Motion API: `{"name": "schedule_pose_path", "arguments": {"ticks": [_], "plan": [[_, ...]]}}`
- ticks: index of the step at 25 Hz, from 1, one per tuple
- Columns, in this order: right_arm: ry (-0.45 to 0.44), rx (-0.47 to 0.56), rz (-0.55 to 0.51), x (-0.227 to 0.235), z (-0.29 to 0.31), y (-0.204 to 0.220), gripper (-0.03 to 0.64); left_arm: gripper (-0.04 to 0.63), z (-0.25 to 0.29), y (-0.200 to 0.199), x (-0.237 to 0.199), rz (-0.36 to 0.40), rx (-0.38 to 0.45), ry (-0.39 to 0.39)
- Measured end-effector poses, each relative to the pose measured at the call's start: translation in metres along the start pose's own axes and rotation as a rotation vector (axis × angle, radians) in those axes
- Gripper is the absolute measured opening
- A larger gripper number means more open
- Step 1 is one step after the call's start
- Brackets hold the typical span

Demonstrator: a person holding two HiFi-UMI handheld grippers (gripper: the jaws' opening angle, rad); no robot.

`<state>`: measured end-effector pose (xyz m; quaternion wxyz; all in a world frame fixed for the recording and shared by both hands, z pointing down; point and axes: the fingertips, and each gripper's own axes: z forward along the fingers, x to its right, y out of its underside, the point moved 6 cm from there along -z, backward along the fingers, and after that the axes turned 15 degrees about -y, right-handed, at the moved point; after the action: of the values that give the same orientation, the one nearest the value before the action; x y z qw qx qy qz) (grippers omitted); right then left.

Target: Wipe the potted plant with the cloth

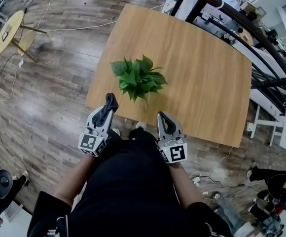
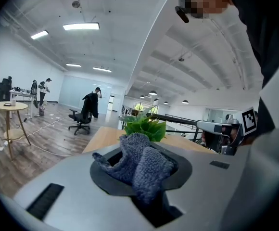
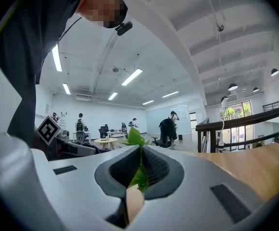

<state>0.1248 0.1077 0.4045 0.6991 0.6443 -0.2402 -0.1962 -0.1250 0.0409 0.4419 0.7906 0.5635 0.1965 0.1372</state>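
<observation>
A small green potted plant (image 1: 138, 78) stands near the front edge of the wooden table (image 1: 202, 68); leaves hide its pot. My left gripper (image 1: 108, 105) hovers just short of that edge, below and left of the plant, shut on a dark grey knitted cloth (image 1: 112, 99). In the left gripper view the cloth (image 2: 142, 163) bunches out of the jaws, with the plant (image 2: 145, 126) straight beyond it. My right gripper (image 1: 163, 117) hangs below and right of the plant, shut and empty. Through its closed jaws in the right gripper view, only plant leaves (image 3: 135, 137) show.
A round yellow side table (image 1: 9, 31) stands far left on the wood floor, with cables running past it. A dark railing (image 1: 261, 38) runs along the table's right side. An office chair (image 2: 81, 120) and distant people stand across the room.
</observation>
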Motion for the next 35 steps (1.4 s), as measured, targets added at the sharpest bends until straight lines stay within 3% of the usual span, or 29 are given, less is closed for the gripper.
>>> {"name": "schedule_pose_path", "arguments": {"ticks": [4, 9, 12, 19, 27, 31, 35], "plan": [[-0.091, -0.057, -0.004, 0.021, 0.007, 0.026, 0.020, 0.114, 0.022, 0.015, 0.003, 0.009, -0.033, -0.029], [-0.145, -0.157, 0.059, 0.039, 0.019, 0.070, 0.026, 0.114, 0.053, 0.044, -0.010, -0.009, -0.136, -0.047], [-0.158, -0.224, 0.104, 0.050, 0.029, 0.100, 0.176, 0.114, 0.077, 0.064, -0.019, 0.009, -0.160, -0.016], [-0.181, -0.416, 0.121, 0.075, 0.056, 0.160, 0.239, 0.114, 0.120, 0.082, -0.028, -0.057, -0.178, 0.041], [-0.303, -0.500, 0.001, 0.097, 0.083, 0.172, 0.250, 0.114, 0.160, 0.095, -0.034, -0.074, -0.199, 0.081], [-0.337, -0.508, -0.039, 0.107, 0.095, 0.169, 0.260, 0.112, 0.176, 0.106, -0.037, -0.045, -0.203, 0.091], [-0.389, -0.503, -0.061, 0.100, 0.103, 0.163, 0.270, 0.112, 0.181, 0.104, -0.025, -0.063, -0.215, 0.115]]}}
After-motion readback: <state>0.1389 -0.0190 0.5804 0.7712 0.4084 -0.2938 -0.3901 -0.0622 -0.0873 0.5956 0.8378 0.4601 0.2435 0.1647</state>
